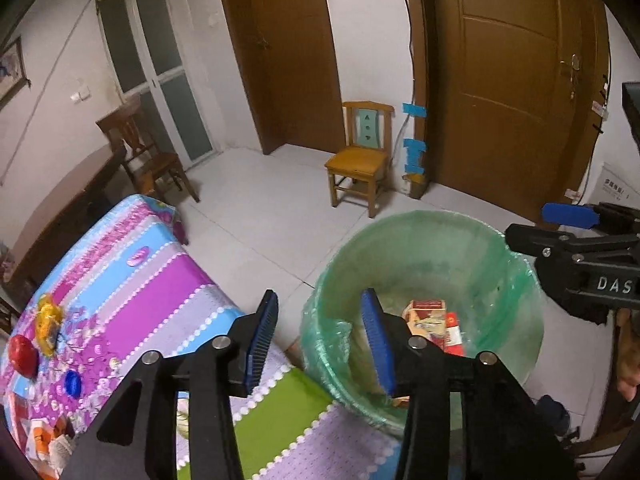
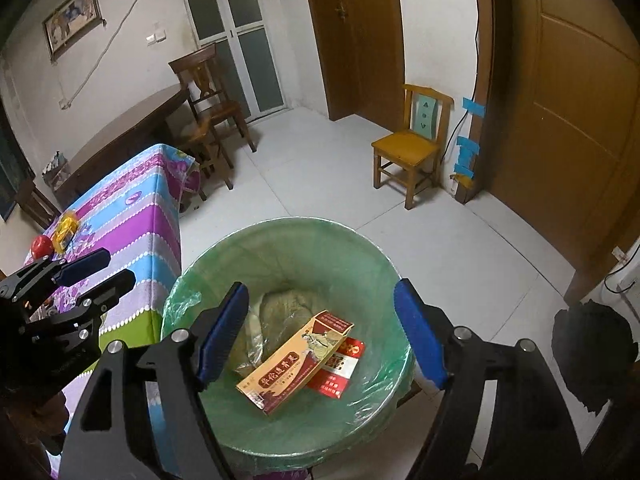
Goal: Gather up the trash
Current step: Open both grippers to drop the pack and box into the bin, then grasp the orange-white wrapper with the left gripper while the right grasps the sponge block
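A bin lined with a green bag [image 2: 280,240] [image 1: 432,236] stands on the floor beside the table. Inside lie a long yellow and red carton [image 2: 296,360] [image 1: 428,316], a red packet [image 2: 340,364] and crumpled pale wrapping [image 2: 280,308]. My right gripper [image 2: 320,336] is open and empty above the bin; it also shows in the left wrist view [image 1: 536,226]. My left gripper [image 1: 320,340] is open and empty over the bin's left rim; it also shows in the right wrist view [image 2: 102,270]. On the table lie a yellow wrapper [image 1: 48,324] [image 2: 66,228] and a red round object [image 1: 22,354] [image 2: 42,246].
The table has a striped purple, blue and green cloth [image 1: 140,288] [image 2: 132,216]. A blue round object [image 1: 72,382] and orange-white packets [image 1: 44,436] lie near its front. A small yellow chair [image 1: 360,156] [image 2: 416,144], a dark chair [image 1: 148,152] and brown doors [image 1: 512,80] stand behind.
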`<state>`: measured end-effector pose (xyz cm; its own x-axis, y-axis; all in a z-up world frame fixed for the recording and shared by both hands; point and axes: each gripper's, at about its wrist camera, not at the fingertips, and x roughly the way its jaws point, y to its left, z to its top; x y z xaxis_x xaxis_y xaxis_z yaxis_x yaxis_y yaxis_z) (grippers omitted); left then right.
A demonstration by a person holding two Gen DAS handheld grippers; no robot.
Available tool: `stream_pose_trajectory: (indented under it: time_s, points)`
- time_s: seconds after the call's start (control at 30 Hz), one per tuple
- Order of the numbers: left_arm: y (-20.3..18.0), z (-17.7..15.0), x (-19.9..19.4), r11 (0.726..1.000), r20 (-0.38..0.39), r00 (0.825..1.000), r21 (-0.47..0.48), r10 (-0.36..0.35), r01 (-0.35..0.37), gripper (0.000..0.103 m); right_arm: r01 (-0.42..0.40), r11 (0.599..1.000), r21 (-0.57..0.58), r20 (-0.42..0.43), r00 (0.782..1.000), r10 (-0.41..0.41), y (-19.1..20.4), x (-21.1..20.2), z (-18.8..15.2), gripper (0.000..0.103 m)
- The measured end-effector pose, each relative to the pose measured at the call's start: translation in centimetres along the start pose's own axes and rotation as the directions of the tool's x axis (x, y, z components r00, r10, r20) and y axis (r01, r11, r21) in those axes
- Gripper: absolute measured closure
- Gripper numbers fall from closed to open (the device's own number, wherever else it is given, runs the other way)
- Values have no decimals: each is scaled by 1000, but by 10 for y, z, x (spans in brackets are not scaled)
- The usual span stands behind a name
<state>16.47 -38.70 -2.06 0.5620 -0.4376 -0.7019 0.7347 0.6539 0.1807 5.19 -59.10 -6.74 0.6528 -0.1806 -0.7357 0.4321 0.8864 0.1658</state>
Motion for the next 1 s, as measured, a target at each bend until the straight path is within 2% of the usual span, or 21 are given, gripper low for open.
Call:
stream_pose_trajectory:
  time_s: [0.17, 0.4, 0.57, 0.7, 0.83, 1.0]
  points:
    - [7, -19, -22, 999, 51, 998, -22, 29, -28, 45, 8, 1000, -25, 44, 999, -7, 12, -13, -9, 31]
    - [34, -61, -52, 992, 101, 990, -97, 95, -85, 40, 0, 998, -61, 180, 984, 11, 50, -34, -35, 31]
    - [63, -97, -81, 978, 132, 979, -159, 156, -135, 37, 5, 996, -94, 301, 953, 24, 84, -49, -55, 31]
    - [94, -127, -108, 957, 136, 969, -236, 206, -170, 36, -56, 990, -126, 349, 932, 97, 115, -53, -68, 31]
    - [127, -159, -135, 927, 130, 952, -297, 276, -228, 35, -117, 976, -185, 334, 926, 175, 147, -50, -75, 31]
    - [176, -202, -173, 863, 100, 929, -416, 357, -287, 35, -227, 930, -288, 240, 924, 299, 202, -38, -84, 31]
